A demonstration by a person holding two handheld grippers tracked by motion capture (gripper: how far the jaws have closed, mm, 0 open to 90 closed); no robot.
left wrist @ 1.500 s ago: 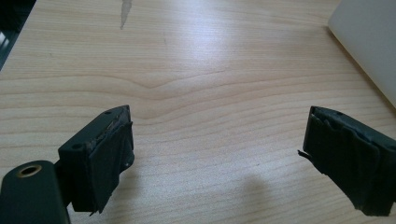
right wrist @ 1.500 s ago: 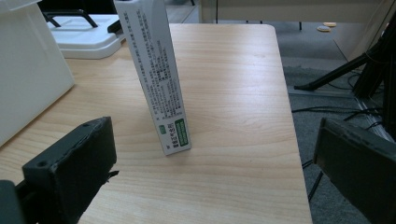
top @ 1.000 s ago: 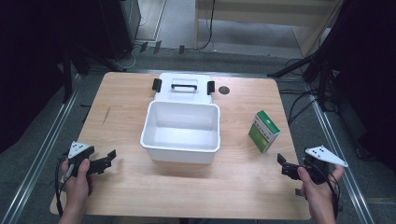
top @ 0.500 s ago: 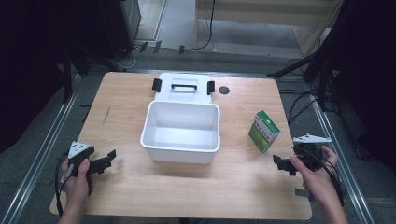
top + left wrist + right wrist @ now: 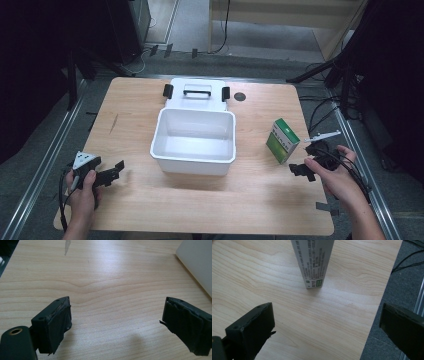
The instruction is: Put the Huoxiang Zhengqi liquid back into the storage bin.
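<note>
The right black two-jaw gripper (image 5: 300, 171) stood near the table's right edge, jaws spread wide with nothing between them and touching nothing. The small green-and-white cardboard box (image 5: 282, 140) stood upright on the light wooden table (image 5: 250, 200), just beyond the jaws and apart from them; in the right gripper view its white printed side (image 5: 314, 262) rose ahead of the gap. The left black two-jaw gripper (image 5: 114, 171) sat at the near left, jaws likewise wide apart and empty over bare wood. The white open plastic bin (image 5: 195, 162) stood mid-table, left of the box.
</note>
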